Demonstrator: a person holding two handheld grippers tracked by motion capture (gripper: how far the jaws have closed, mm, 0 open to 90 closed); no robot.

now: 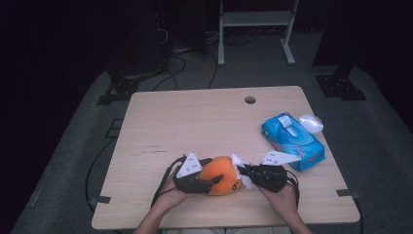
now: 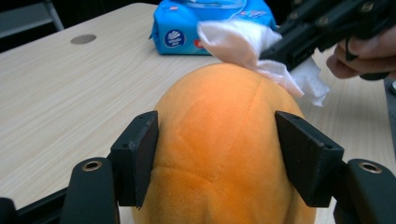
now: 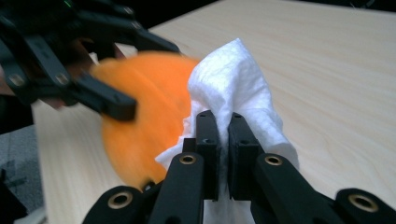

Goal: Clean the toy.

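The table (image 1: pixel 195 122) bears one orange plush toy (image 1: pixel 221 174), one white tissue (image 1: pixel 239 163), one blue wipes pack (image 1: pixel 292 140), and two grippers.

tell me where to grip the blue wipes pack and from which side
Judging by its pose, take the blue wipes pack across its narrow width, on the two long side walls, coming down from above. It lies flat on the table with its lid facing up, so its sides are free. Stay clear of the lid and the white object at its far end.
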